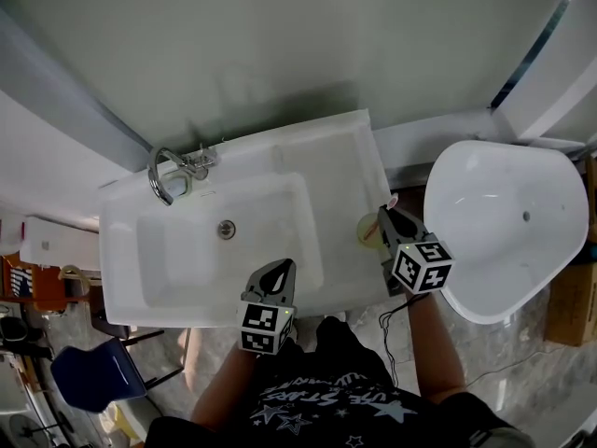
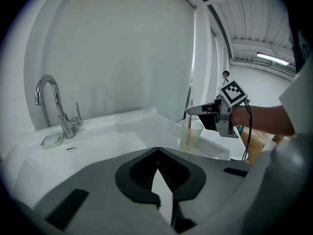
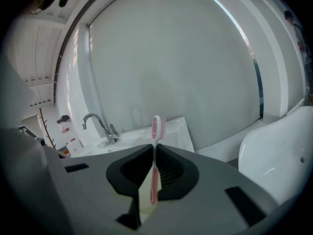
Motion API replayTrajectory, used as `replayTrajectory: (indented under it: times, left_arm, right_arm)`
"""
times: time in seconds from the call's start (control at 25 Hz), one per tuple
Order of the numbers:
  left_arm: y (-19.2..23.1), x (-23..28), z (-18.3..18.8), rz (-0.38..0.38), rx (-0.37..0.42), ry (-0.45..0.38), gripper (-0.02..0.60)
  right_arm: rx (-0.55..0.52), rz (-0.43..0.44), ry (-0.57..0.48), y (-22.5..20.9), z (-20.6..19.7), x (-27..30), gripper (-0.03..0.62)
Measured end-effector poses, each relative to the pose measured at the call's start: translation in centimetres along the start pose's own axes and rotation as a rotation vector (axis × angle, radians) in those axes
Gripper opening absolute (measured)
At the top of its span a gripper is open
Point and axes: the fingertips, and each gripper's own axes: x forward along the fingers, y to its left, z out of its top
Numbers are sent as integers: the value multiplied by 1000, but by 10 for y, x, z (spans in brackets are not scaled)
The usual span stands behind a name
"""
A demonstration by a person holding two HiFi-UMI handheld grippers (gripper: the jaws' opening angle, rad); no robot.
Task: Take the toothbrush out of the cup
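A pink and white toothbrush [image 3: 156,126] stands upright in a translucent cup [image 1: 367,231] on the right ledge of the white sink [image 1: 308,171]. My right gripper [image 1: 382,215] hangs over the cup and is shut on the toothbrush handle just below the bristle head; in the right gripper view the pads [image 3: 154,146] pinch it. In the left gripper view the cup [image 2: 190,133], the toothbrush [image 2: 189,119] and the right gripper [image 2: 193,111] show at the right. My left gripper [image 1: 280,267] hovers at the sink's front edge, shut and holding nothing [image 2: 157,149].
A chrome faucet [image 1: 168,175] stands at the basin's back left, with a small round dish [image 2: 51,140] beside it. A large white tub [image 1: 504,222] sits right of the sink. A blue chair [image 1: 89,376] stands at the lower left. A wall runs behind the sink.
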Motion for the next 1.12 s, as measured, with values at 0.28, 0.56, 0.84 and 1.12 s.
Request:
replayTrajectory:
  times: [0.28, 0.56, 0.84, 1.12]
  left_arm:
    - [-5, -13, -1, 2, 11, -13, 15]
    - [-6, -38, -6, -28, 14, -44, 15]
    - [4, -76, -14, -56, 13, -98, 15]
    - [19, -127, -30, -97, 21, -158, 15]
  right_arm:
    - [9, 25, -67, 11, 14, -19, 34]
    - [-28, 3, -144, 34, 44, -49, 32]
    - [-78, -42, -246, 75, 63, -88, 32]
    - [-101, -110, -282, 121, 45, -120, 31]
